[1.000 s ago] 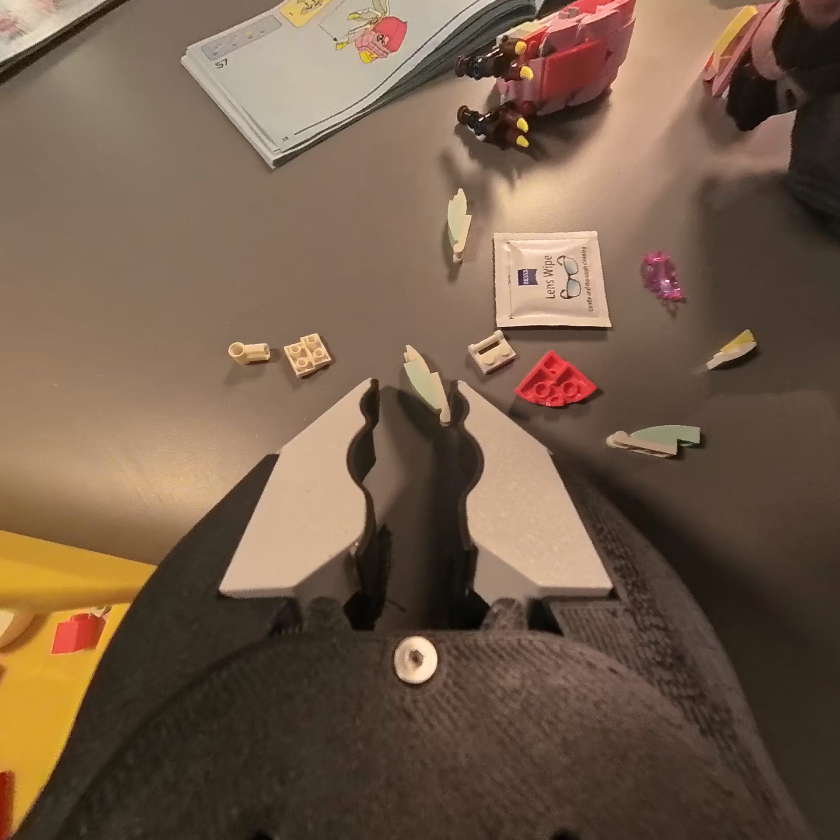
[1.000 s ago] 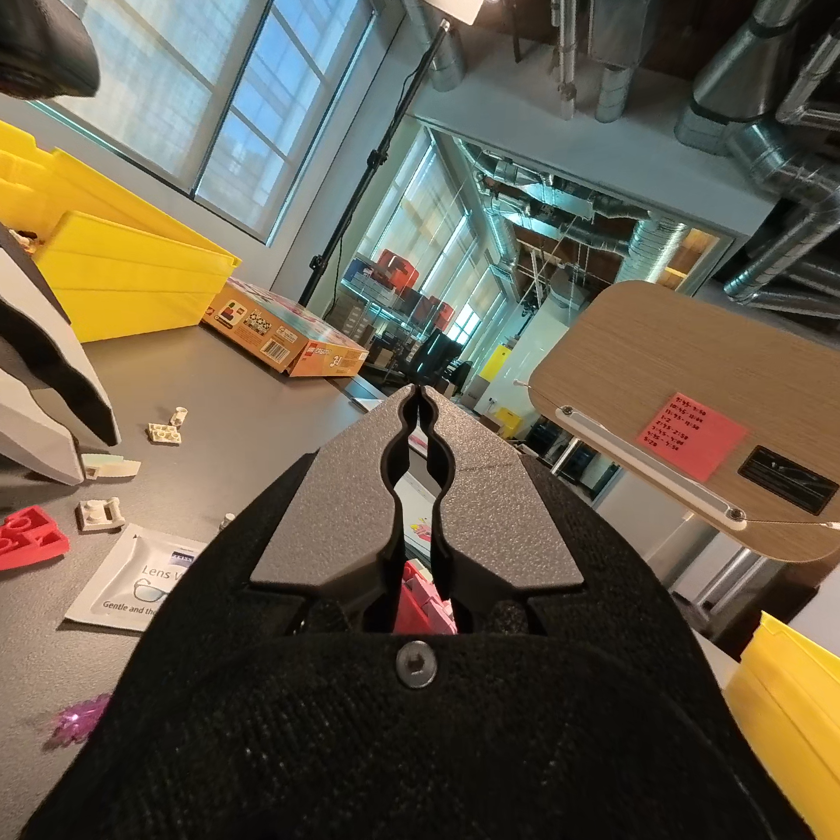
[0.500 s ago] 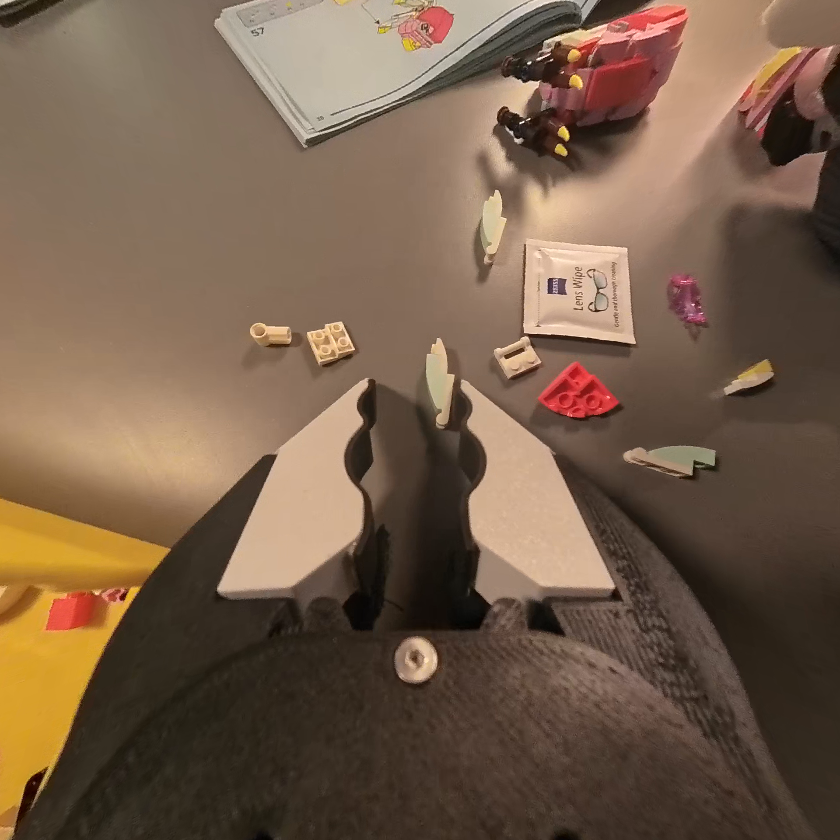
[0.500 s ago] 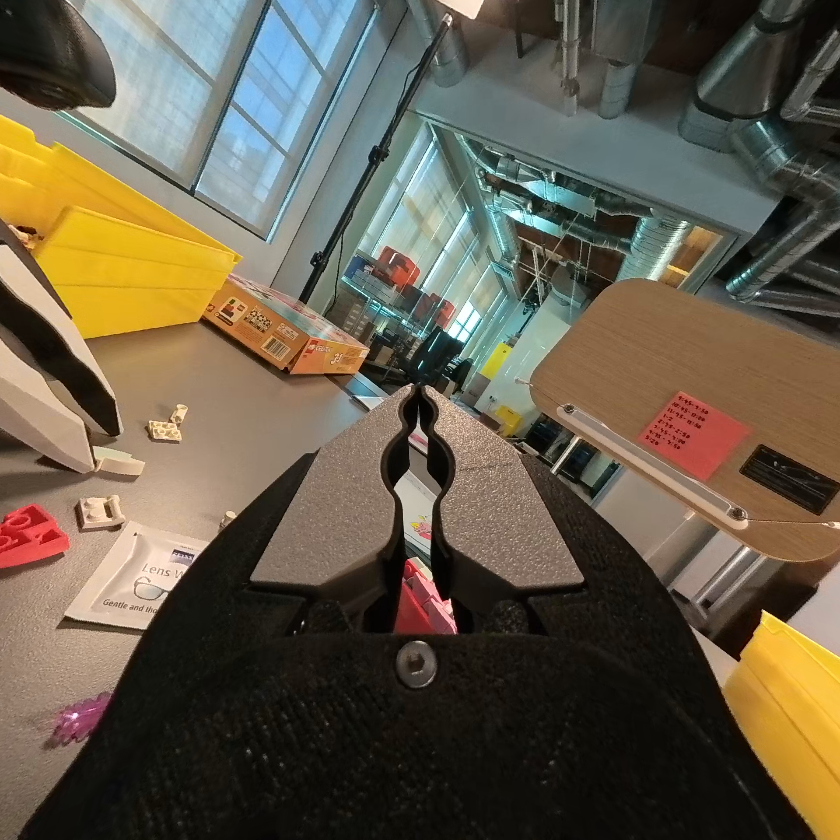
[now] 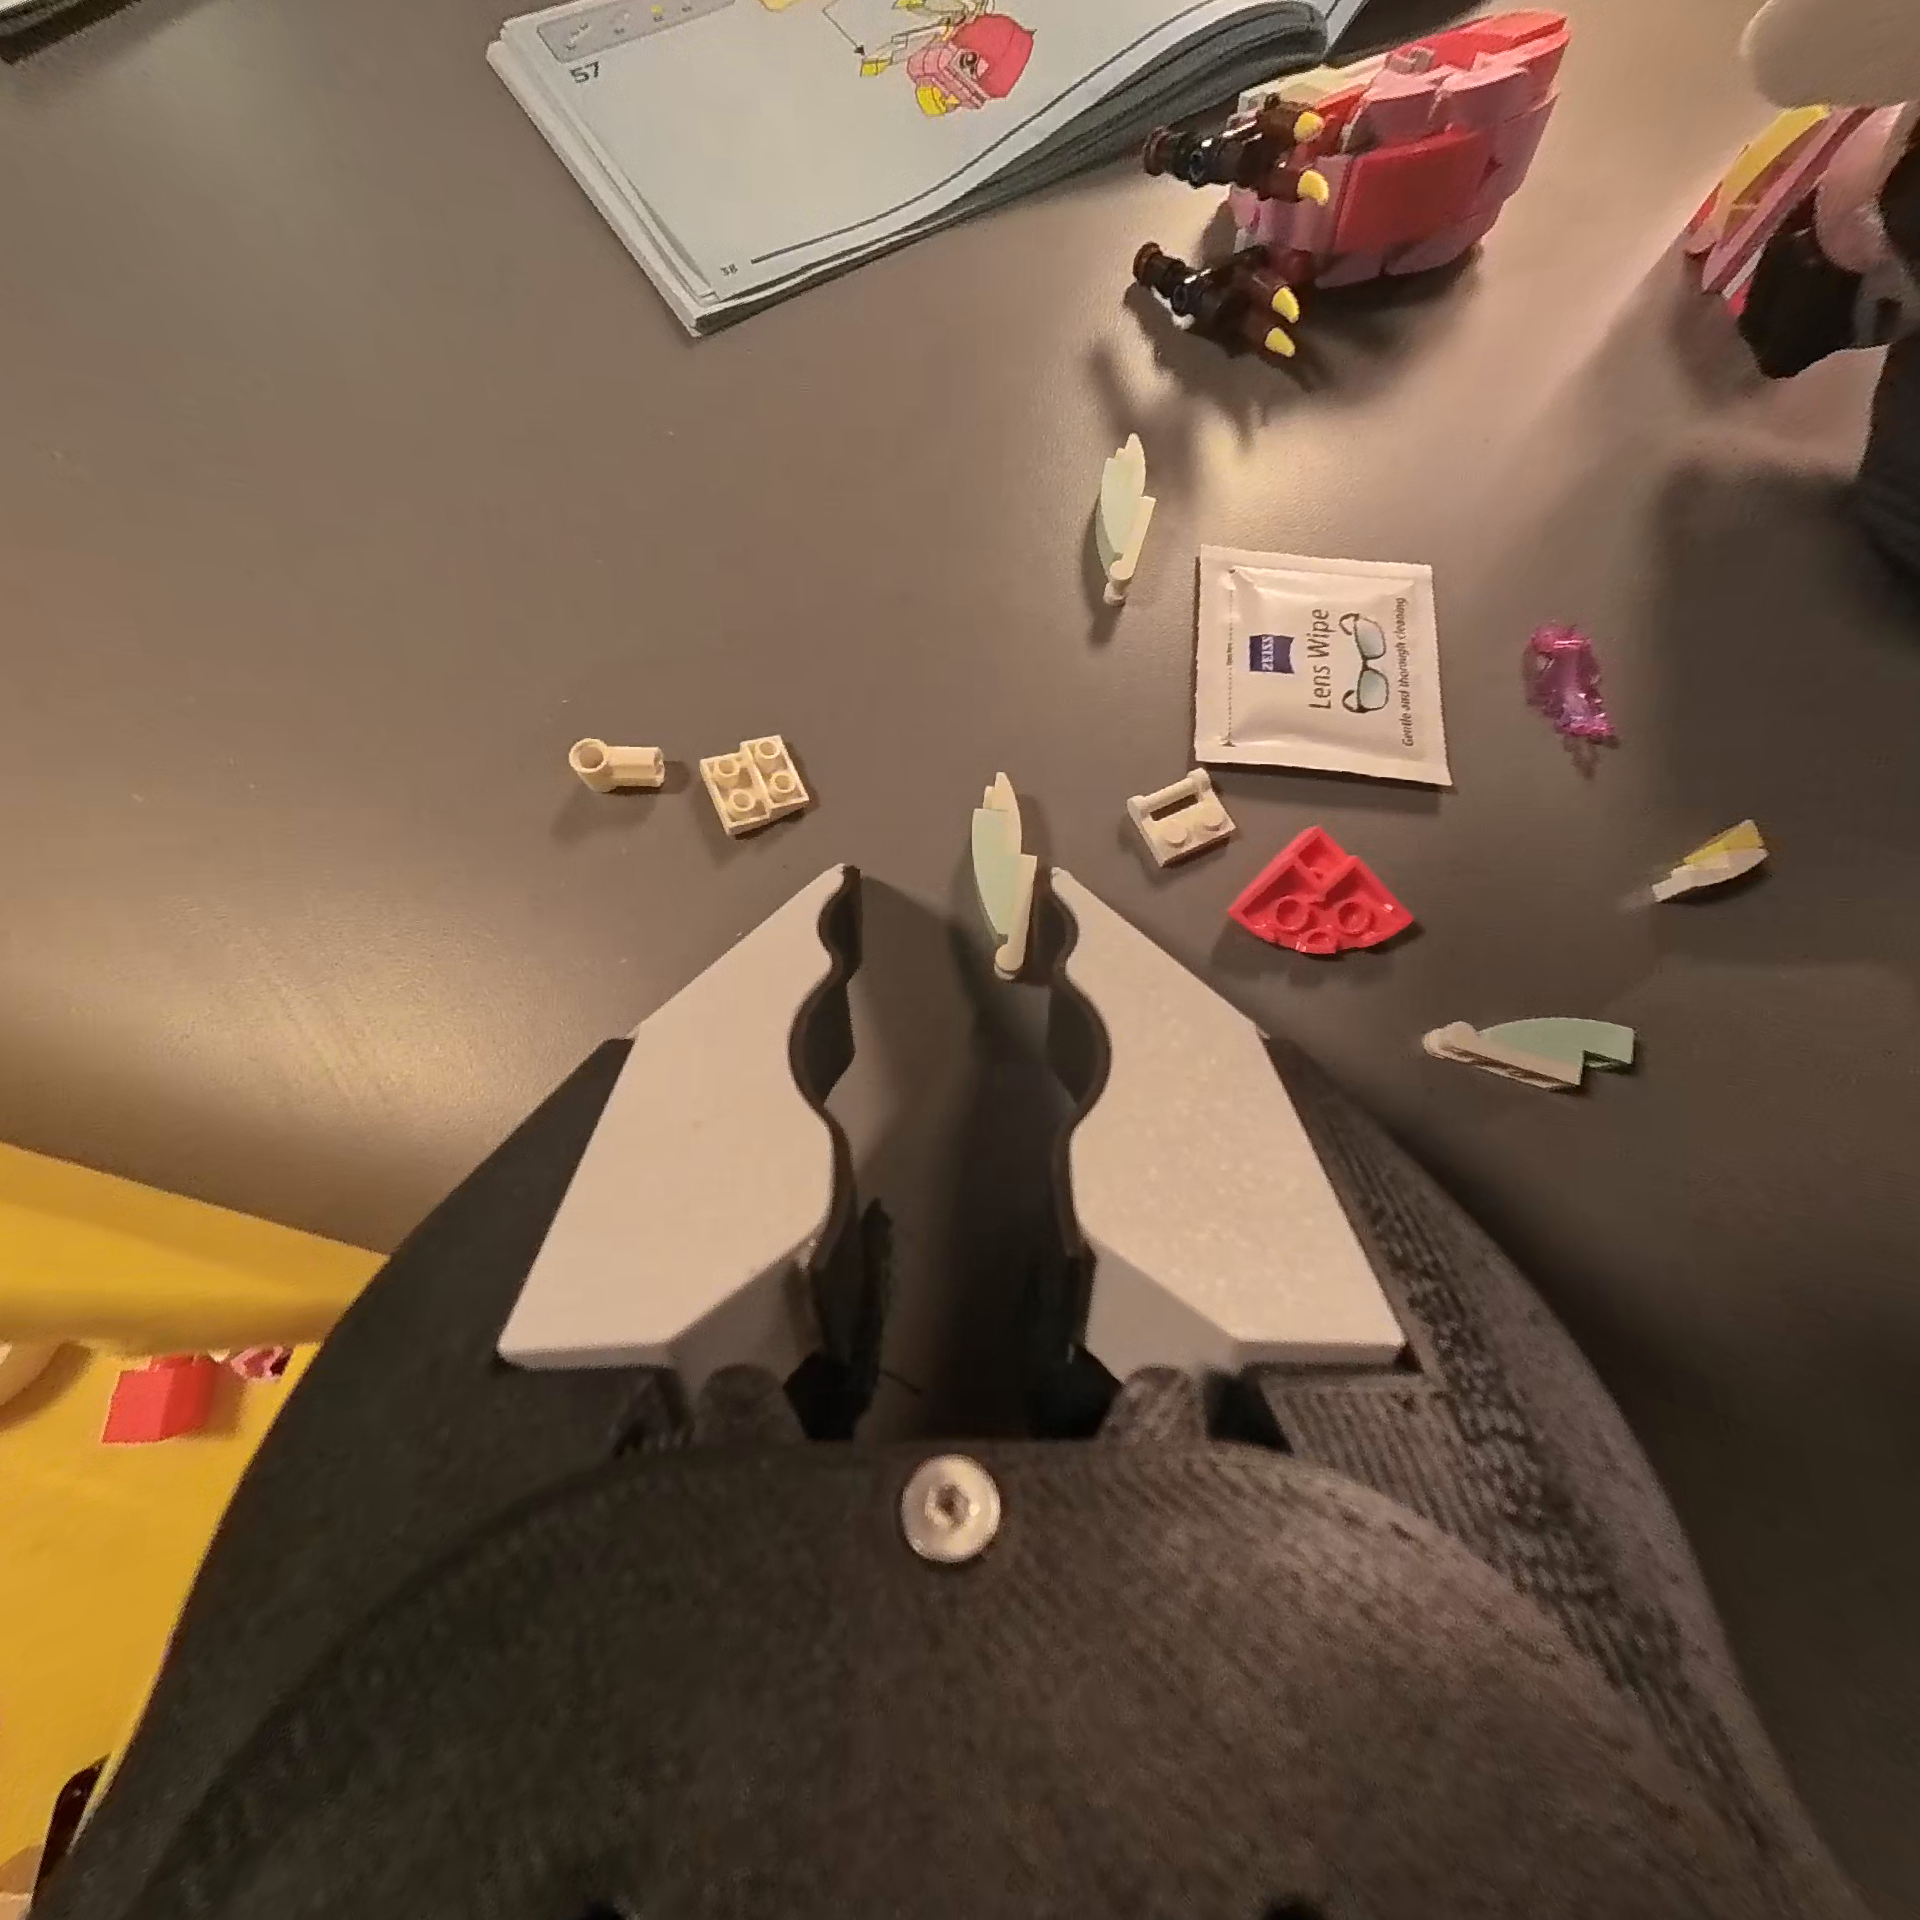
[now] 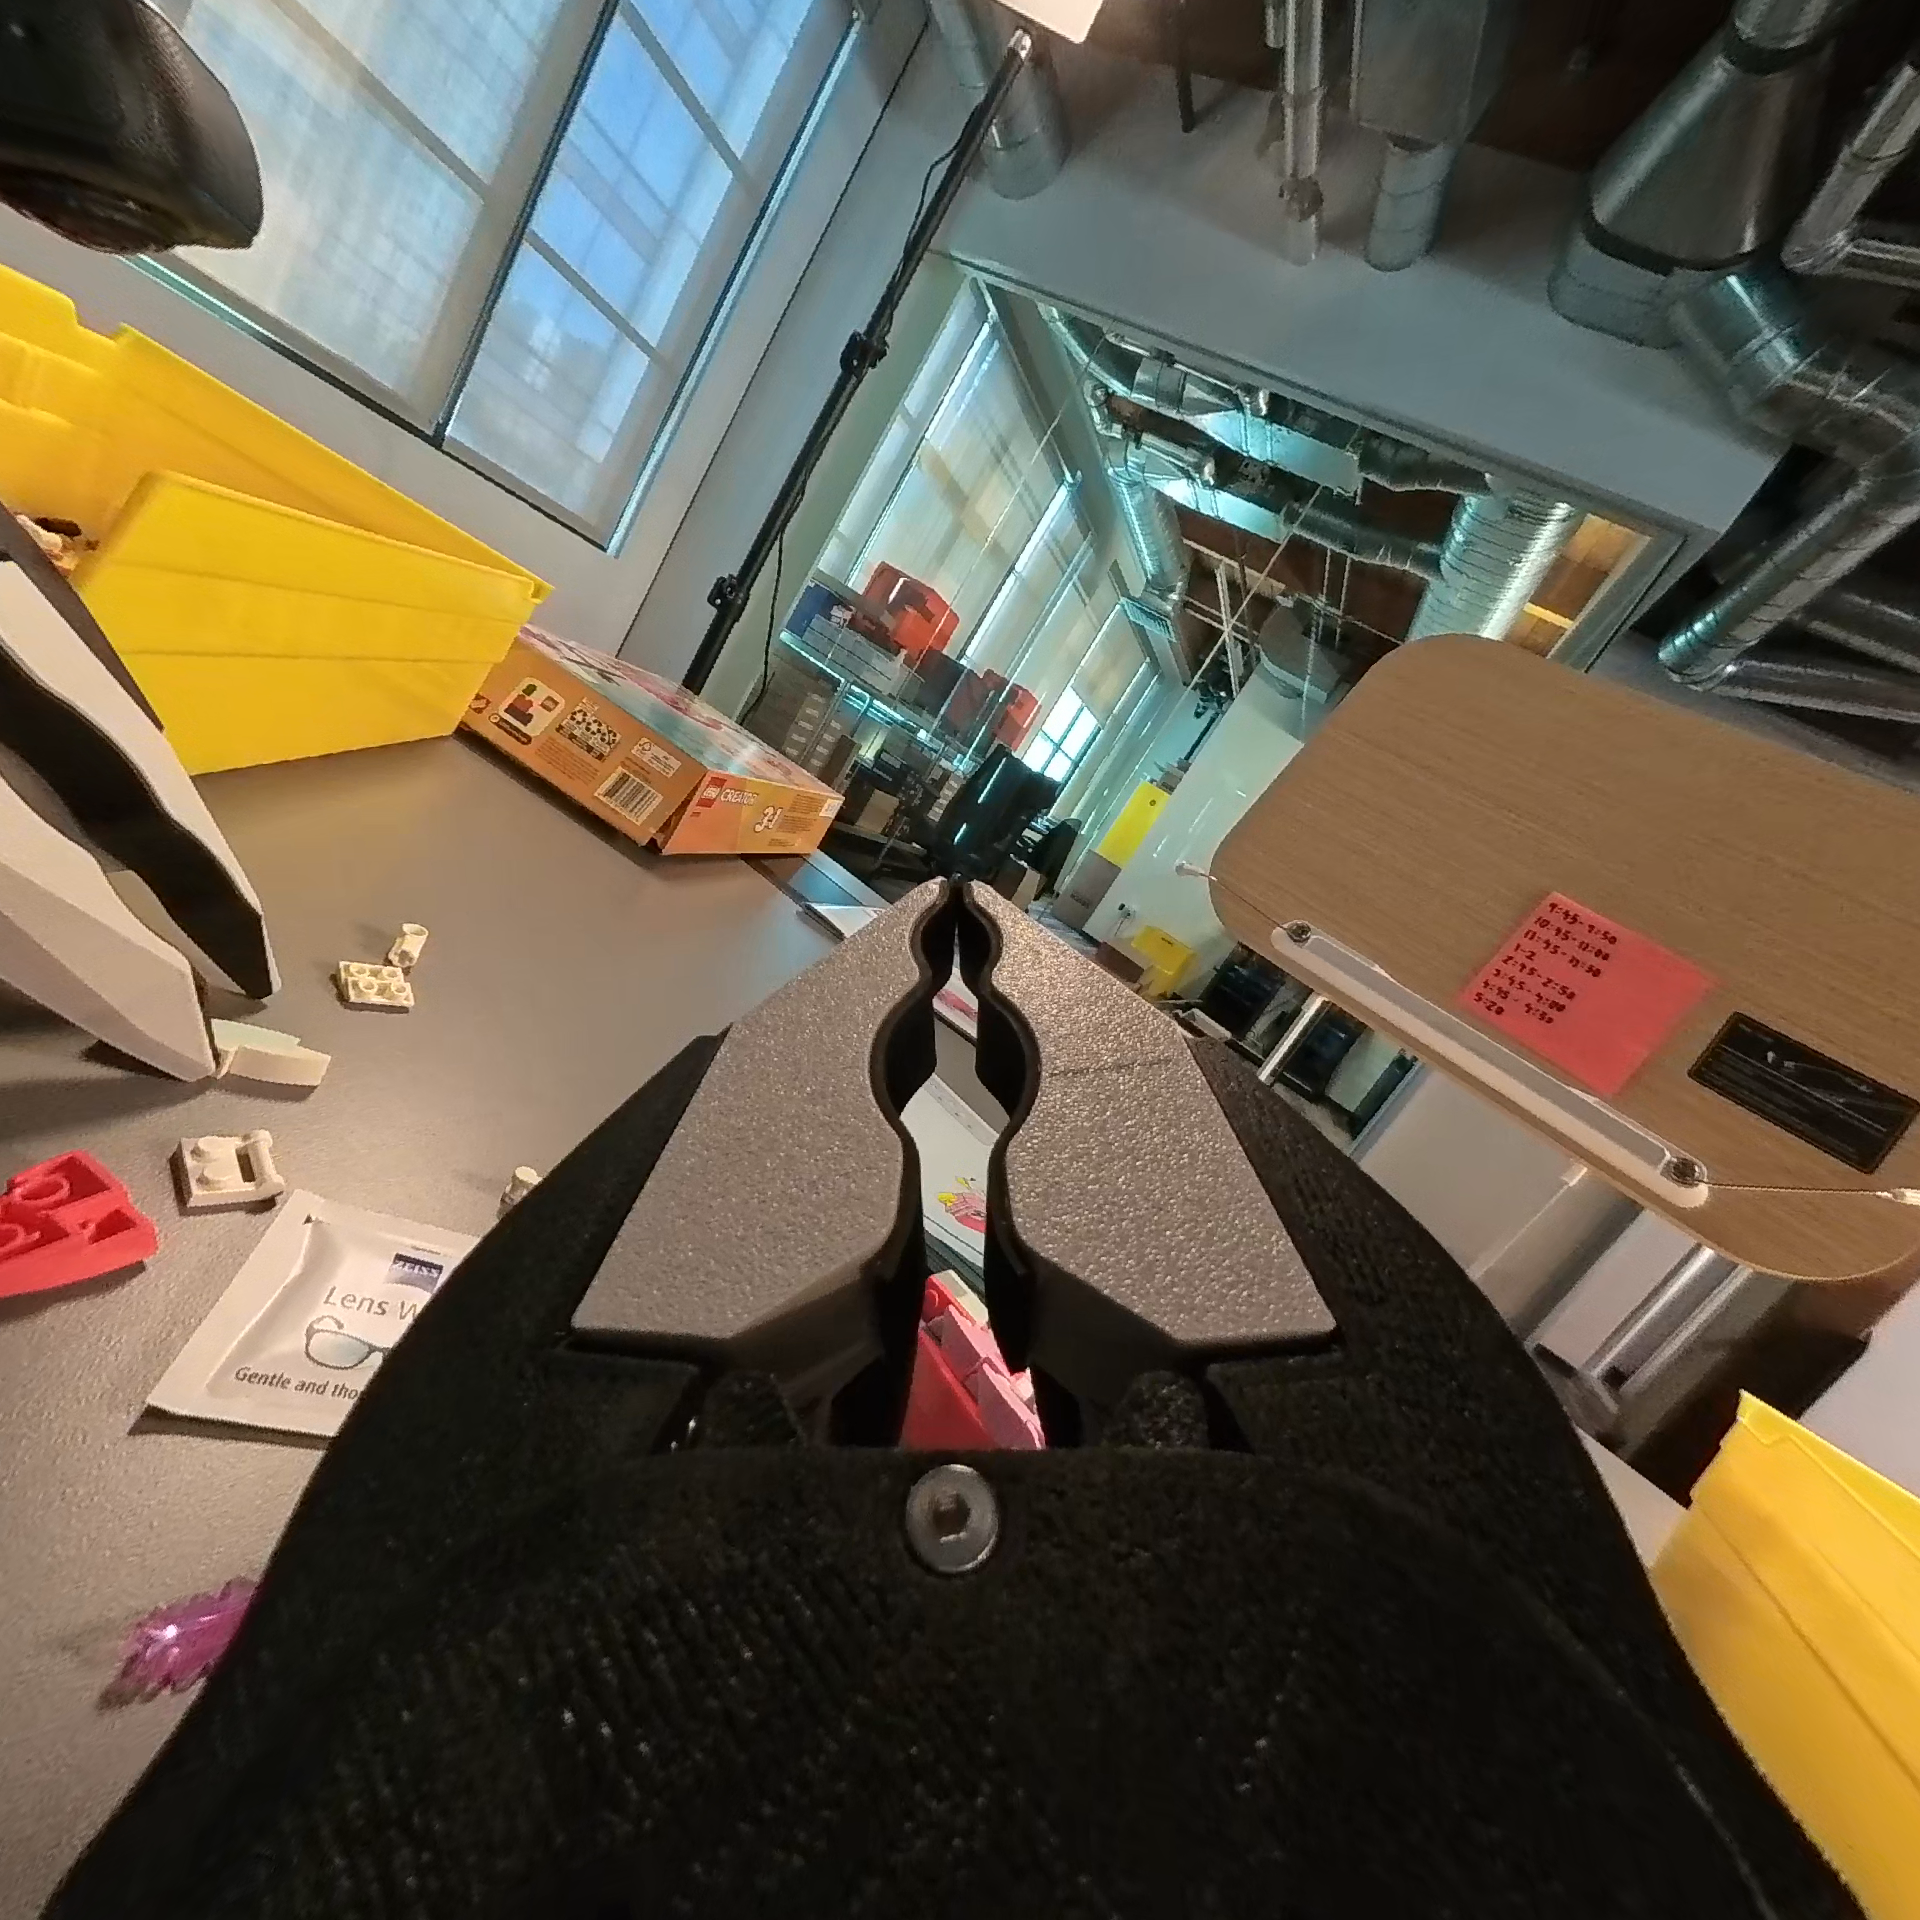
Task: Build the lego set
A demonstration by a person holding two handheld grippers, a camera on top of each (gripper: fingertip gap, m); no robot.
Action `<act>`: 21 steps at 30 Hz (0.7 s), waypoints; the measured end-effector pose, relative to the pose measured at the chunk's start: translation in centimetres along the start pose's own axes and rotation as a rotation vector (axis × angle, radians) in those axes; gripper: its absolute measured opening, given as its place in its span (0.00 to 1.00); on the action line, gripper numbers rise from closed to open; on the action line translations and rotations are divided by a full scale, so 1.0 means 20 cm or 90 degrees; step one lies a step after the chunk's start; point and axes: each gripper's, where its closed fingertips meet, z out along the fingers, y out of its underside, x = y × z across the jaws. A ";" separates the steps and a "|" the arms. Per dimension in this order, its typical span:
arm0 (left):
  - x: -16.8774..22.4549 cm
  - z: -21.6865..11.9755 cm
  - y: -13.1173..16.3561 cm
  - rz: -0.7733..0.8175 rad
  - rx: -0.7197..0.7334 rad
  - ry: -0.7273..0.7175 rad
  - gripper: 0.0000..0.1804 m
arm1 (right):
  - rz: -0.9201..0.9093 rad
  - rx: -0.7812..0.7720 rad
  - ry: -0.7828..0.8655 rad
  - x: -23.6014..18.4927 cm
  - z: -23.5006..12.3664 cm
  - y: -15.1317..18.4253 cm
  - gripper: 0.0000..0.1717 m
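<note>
A: Where is the feather-shaped piece (image 5: 1003,868), the pale green and cream one?

B: It lies flat on the grey bench (image 5: 312,520), between the fingers of the left gripper (image 5: 951,883); its stem end is against the inner side of the right-hand finger (image 5: 1101,966); the other finger (image 5: 748,997) is well apart from it.

A: So the fingers are not clamped on it?

B: No; they stand apart, with bare bench between the piece and the far finger; only one side is touching, as far as I can see; the piece is not lifted.

A: What is around it?

B: Just to the left, a cream square plate (image 5: 755,784) and a cream pin connector (image 5: 615,764); just to the right, a cream plate with handle (image 5: 1181,818) and a red rounded plate (image 5: 1317,906); farther, a white sachet (image 5: 1320,665), a second feather piece (image 5: 1122,514) and a third feather piece (image 5: 1538,1049); at the far edge, an open instruction booklet (image 5: 831,135) and a pink and red brick model (image 5: 1392,187).

A: And the right gripper (image 6: 956,883)?

B: Its black fingers are together at the tips, with nothing between them there; it is above the bench and points toward the room; an orange cardboard box (image 6: 644,758) and yellow bins (image 6: 291,623) are at the far side.
</note>
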 end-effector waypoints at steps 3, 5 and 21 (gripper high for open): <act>0.00 0.00 0.00 0.000 0.000 0.001 0.18 | 0.001 -0.002 0.002 0.00 0.00 0.00 0.00; 0.00 0.00 0.00 -0.001 -0.001 0.004 0.17 | 0.001 -0.003 0.003 0.01 0.00 0.00 0.00; 0.12 -0.20 -0.19 0.089 0.237 0.067 0.17 | -0.006 -0.016 0.000 -0.03 0.05 0.02 0.00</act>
